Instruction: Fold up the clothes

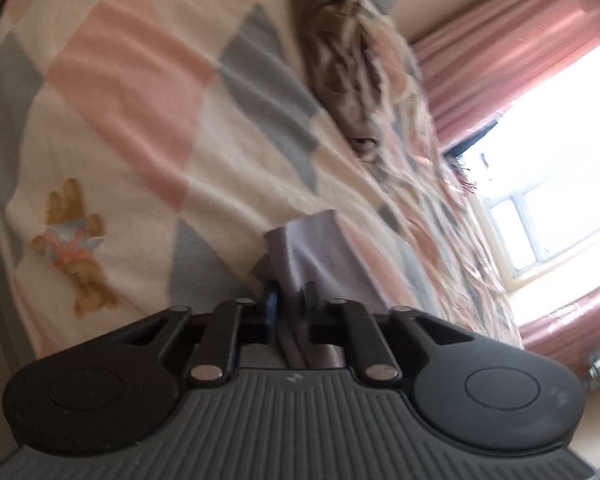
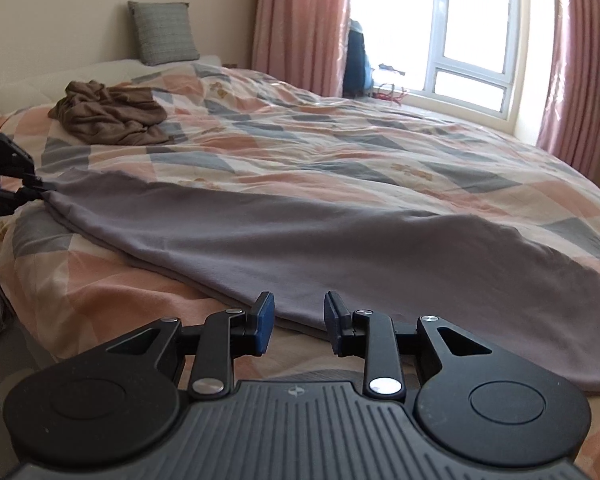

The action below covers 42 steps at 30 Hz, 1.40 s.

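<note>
A grey-lilac garment (image 2: 340,240) lies spread flat across the near part of the bed. My left gripper (image 1: 291,296) is shut on one corner of this garment (image 1: 312,248); it also shows at the left edge of the right wrist view (image 2: 40,190), pulling the corner taut. My right gripper (image 2: 298,320) is open and empty, just in front of the garment's near edge. A crumpled brown garment (image 2: 112,114) lies further up the bed near the headboard, also seen in the left wrist view (image 1: 340,60).
The bed has a pink, grey and cream checked quilt (image 2: 340,136) with teddy bear prints (image 1: 74,248). A grey pillow (image 2: 162,32) leans against the wall. A window (image 2: 472,36) with pink curtains (image 2: 300,24) is behind the bed.
</note>
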Each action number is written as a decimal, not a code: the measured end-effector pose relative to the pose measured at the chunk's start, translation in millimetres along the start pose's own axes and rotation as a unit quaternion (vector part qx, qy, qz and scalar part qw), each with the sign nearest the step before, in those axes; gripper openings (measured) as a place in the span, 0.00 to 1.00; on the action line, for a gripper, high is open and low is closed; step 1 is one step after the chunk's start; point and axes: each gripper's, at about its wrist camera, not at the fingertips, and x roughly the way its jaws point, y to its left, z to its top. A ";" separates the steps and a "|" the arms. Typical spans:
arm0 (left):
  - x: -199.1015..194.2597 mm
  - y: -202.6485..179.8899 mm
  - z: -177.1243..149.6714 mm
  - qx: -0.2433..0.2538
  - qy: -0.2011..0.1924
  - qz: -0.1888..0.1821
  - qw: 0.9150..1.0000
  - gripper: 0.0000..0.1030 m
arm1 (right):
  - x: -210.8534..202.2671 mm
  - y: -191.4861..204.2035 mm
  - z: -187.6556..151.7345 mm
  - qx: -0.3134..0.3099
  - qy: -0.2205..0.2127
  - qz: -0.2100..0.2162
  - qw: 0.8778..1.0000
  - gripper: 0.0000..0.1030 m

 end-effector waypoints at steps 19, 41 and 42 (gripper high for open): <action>-4.1 -32.8 -20.5 0.069 -0.049 -0.061 0.995 0.04 | -33.2 -36.8 -16.7 0.058 -0.010 -0.018 0.998 0.34; 2.4 -164.3 -309.4 0.640 -0.003 -0.161 0.752 0.12 | 8.0 -149.6 -12.1 0.515 0.021 0.245 0.821 0.50; -0.4 -164.3 -306.6 0.640 -0.001 -0.170 0.750 0.13 | 24.6 -145.9 -7.7 0.522 0.041 0.253 0.814 0.51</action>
